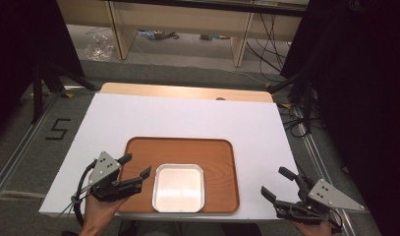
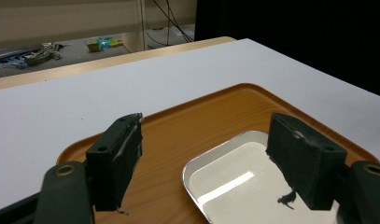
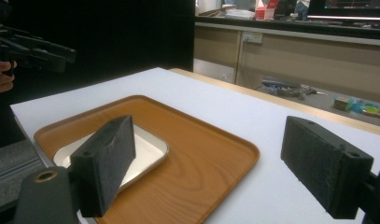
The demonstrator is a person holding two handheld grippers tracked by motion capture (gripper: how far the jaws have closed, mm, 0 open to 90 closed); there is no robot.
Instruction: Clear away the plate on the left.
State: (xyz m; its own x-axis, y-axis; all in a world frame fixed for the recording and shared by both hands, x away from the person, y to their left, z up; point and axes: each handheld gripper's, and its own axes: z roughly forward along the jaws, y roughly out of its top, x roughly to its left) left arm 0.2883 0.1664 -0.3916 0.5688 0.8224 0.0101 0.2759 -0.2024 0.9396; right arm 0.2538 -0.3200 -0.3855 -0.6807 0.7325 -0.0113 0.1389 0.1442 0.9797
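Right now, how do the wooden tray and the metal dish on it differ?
The wooden tray is brown, matte and the larger; the metal dish is silvery, shiny and smaller. The tray lies on the white table top; the dish sits inside the tray near its front edge. Both are shallow, round-cornered and empty.

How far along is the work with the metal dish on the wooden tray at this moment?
Done so far: the metal dish sits empty on the wooden tray, near its front edge. In hand: nothing; the left tongs hover open at the tray's left end, close to the dish, and the right tongs hang open off the table's right front corner. Left: gripping or filling the dish, none of it begun.
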